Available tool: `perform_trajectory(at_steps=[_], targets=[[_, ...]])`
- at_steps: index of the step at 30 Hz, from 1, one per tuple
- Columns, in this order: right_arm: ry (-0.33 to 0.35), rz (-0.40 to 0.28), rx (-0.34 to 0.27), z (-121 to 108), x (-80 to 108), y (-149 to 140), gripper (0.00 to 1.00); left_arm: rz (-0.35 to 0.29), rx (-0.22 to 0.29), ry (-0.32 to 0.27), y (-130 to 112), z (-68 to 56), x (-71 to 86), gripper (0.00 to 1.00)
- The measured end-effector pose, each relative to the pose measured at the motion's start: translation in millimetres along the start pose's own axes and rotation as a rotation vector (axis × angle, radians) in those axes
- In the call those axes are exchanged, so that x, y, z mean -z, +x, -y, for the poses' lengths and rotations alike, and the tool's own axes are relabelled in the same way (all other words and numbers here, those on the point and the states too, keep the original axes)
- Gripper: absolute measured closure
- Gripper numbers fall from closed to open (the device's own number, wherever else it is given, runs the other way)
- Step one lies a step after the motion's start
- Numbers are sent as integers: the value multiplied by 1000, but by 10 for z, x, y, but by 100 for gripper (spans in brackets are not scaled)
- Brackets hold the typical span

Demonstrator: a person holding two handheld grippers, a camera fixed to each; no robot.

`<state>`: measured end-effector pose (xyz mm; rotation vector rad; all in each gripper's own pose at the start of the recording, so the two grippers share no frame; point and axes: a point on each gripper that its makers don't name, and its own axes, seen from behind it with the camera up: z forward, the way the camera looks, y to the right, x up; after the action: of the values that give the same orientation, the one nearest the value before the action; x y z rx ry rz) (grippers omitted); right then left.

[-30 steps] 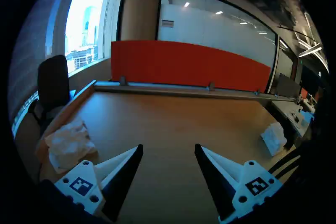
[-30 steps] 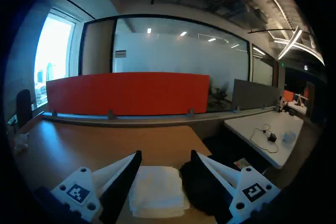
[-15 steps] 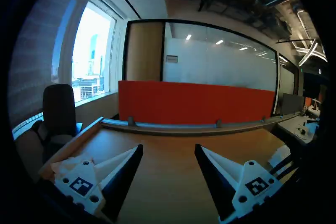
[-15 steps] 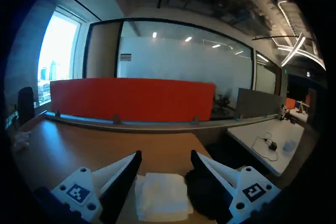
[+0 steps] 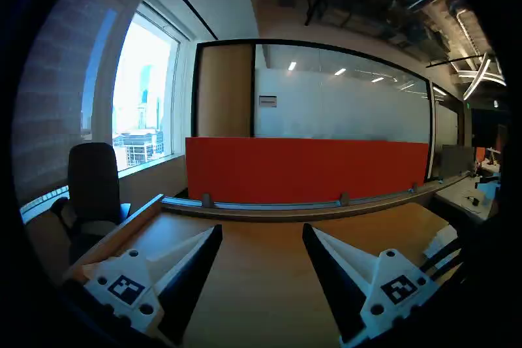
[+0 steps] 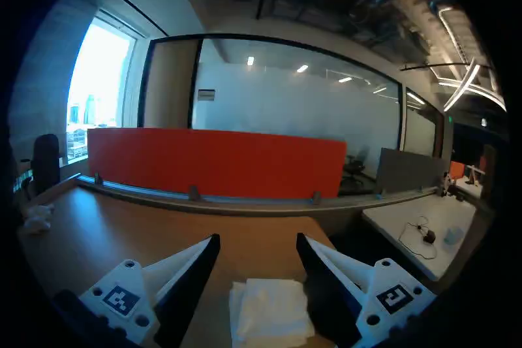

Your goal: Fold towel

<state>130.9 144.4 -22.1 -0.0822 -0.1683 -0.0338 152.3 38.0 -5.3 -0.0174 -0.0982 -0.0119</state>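
A folded white towel lies on the wooden table, low between the fingers of my right gripper, which is open and holds nothing. A crumpled white towel sits far off at the table's left edge in the right gripper view. My left gripper is open and empty above the bare wooden table. A white corner of the folded towel peeks out at the right edge of the left gripper view.
An orange divider panel runs along the table's far edge. A black office chair stands at the left by the window. A white desk with a cable lies to the right, past a dark gap.
Both grippers have tilted upward. The crumpled towel dropped out of the left gripper view, and the folded towel slid lower and slightly right between the right fingers.
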Motion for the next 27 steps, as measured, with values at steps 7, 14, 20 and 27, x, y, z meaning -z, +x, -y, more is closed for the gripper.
perform_trajectory(at_steps=[7,14,20,27], targets=[[35,-38,-11,364,-30,180,10,-21,-4,-16,59,-21,-17,9],[62,-48,-16,736,-58,267,10,-32,-4,-28,86,-20,-29,9],[89,-51,-17,1055,-51,301,10,-41,-1,-35,106,-6,-42,9],[94,-56,-34,1223,-88,360,10,-49,15,-36,106,51,-63,9]])
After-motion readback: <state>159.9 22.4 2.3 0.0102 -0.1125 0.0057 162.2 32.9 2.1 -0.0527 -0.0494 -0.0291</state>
